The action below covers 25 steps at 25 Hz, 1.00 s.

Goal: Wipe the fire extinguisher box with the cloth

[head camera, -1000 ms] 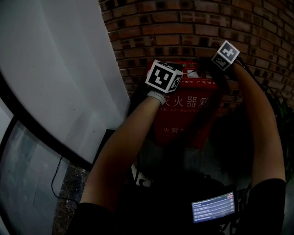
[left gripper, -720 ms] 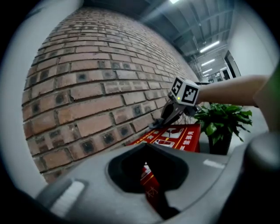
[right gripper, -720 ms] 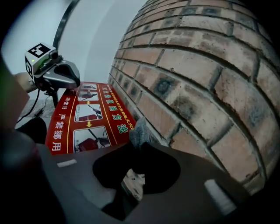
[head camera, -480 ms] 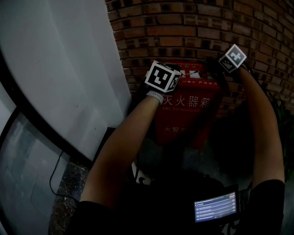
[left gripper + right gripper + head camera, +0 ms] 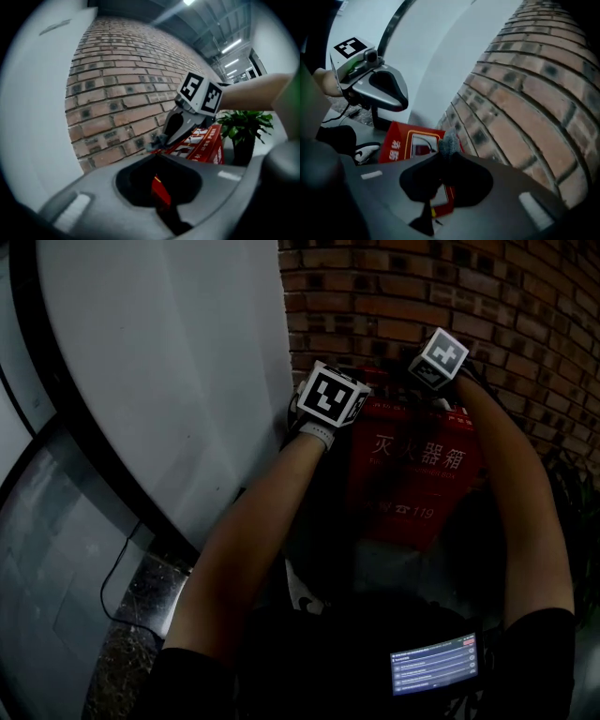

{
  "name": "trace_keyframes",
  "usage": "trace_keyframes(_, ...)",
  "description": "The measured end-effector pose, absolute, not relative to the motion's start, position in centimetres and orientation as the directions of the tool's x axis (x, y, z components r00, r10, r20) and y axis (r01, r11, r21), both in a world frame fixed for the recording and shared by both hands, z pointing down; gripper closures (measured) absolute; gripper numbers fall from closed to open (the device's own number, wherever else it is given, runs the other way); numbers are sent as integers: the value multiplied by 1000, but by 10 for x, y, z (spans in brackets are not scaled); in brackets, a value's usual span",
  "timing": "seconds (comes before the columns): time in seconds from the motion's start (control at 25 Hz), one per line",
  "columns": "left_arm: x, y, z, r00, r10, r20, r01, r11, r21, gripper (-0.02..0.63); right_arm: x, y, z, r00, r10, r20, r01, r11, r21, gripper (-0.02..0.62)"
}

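cloth [image 5: 449,140] in right hand-held gripper [image 5: 444,155], atop box [image 5: 401,145]

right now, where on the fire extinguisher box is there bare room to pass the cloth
Bare: the red front face of the fire extinguisher box, below both grippers, and its labelled top between the left gripper and the cloth held by the right gripper. Crowded: the top's back edge by the brick wall.
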<state>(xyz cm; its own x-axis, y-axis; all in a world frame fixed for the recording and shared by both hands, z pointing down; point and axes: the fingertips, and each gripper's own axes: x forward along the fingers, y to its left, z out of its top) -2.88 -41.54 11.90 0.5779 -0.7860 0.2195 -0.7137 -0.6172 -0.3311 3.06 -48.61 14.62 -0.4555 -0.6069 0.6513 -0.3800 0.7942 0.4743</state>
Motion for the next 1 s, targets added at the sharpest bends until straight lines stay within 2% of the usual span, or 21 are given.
trace_keyframes(0.2, -51, -417, 127, 579, -785, 220, -721, -619, -313, 606, -42, -478, 139, -525, -605, 598, -320, 792, 520, 538)
trace_keyframes(0.36, -62, -417, 131, 584, -783, 213, -725, -621, -296, 606, -68, -477, 154, -529, -562, 636, -283, 823, 491, 538)
trace_keyframes(0.76, -42, -412, 134, 614, -763, 200, -705, -645, -296, 606, -31, -486, 173, -454, -582, 675, -380, 812, 444, 540)
trace_keyframes(1.0, -19, -408, 138, 625, -751, 213, -696, -660, -284, 606, 20, -492, 178, -429, -591, 683, -411, 801, 435, 539)
